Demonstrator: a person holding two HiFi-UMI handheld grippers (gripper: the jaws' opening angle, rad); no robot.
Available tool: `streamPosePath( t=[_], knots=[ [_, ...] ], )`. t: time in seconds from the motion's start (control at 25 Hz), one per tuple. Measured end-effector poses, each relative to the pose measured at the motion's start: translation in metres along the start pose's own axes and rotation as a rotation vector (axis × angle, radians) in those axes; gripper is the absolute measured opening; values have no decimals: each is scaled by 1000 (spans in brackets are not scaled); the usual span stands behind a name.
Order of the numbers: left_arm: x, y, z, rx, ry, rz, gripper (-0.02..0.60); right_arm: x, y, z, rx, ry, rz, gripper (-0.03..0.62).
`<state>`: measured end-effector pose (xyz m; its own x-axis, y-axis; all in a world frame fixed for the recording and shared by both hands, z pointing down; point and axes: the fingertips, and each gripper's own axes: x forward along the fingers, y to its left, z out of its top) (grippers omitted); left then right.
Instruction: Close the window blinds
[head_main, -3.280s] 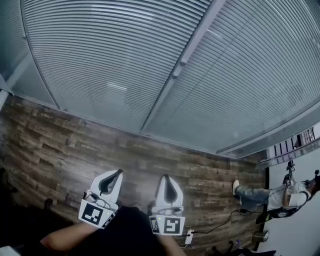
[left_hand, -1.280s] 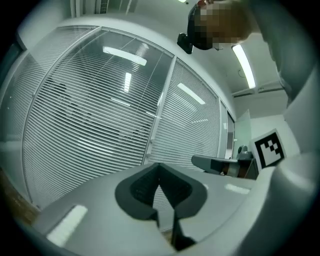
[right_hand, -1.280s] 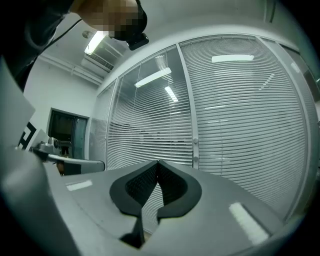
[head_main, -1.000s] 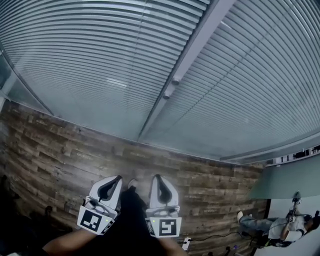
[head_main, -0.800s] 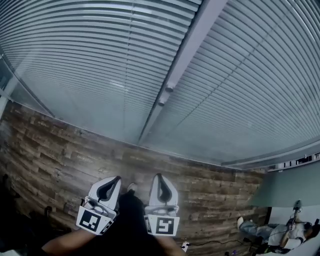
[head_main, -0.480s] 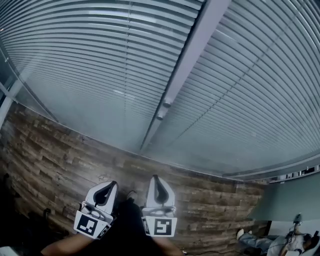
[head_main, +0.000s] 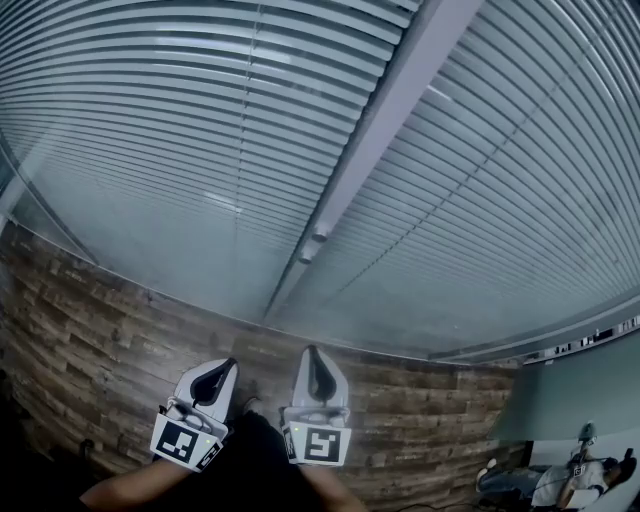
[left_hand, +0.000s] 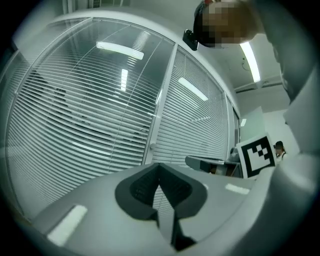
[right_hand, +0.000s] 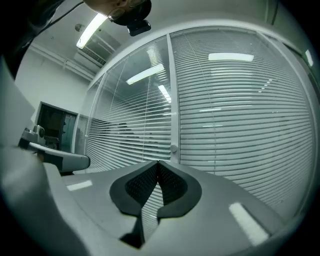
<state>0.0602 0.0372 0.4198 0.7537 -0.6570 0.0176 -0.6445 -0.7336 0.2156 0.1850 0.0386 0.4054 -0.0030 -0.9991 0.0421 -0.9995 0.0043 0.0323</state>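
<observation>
i hold both grippers low and level in front of my body, side by side, aimed at the white horizontal-slat window blinds (head_main: 190, 120). these fill the upper head view behind glass, on either side of a pale grey vertical frame post (head_main: 385, 120). the left gripper (left_hand: 160, 169) has its jaws pressed together tip to tip with nothing between them. the right gripper (right_hand: 158, 164) is likewise fully closed and carries nothing. i judge this to be a carrying posture: there is nothing to grasp yet, and closed jaws keep the tips compact during the approach. the probable control is a small round knob (head_main: 318, 238) mounted on the post. it sits well apart from both sets of tips, so no contact exists. the post lies roughly between the two grippers' lines of aim, which leaves either one free to take the knob. the head view alone shows the brown wood-plank floor (head_main: 100, 320) between me and the glass, the spacing of the two grippers, and a seated person (head_main: 565, 480) at the far lower right. it does not show jaw closure clearly. the gripper views do, and they also show dark gaps between the slats with shapes visible beyond, so i judge the slats to be tilted open and the task not yet done. the right gripper view places the knob just above its jaw tips
</observation>
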Motion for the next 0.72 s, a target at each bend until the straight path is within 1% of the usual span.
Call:
streamPosePath(
  t=[0.08, 0.16, 0.36, 0.6, 0.72],
  knots=[
    [7, 6, 5, 10, -17, -11, 0, 7, -5, 8, -16, -25, -24, 2],
    [16, 14, 9, 16, -22, -13, 0, 18, -7, 16, -9, -44, -38, 2],
    [34, 32, 16, 3, -49, -16, 0, 46, -8, 17, -26, -30, -52, 2],
    [48, 49, 24, -6, -61, -17, 0, 79, -26, 30, -53, -66, -83, 2],
    [51, 60, 26, -3, -67, -14, 0, 94, -28, 30, -56, -55, -75, 2]
  ],
)
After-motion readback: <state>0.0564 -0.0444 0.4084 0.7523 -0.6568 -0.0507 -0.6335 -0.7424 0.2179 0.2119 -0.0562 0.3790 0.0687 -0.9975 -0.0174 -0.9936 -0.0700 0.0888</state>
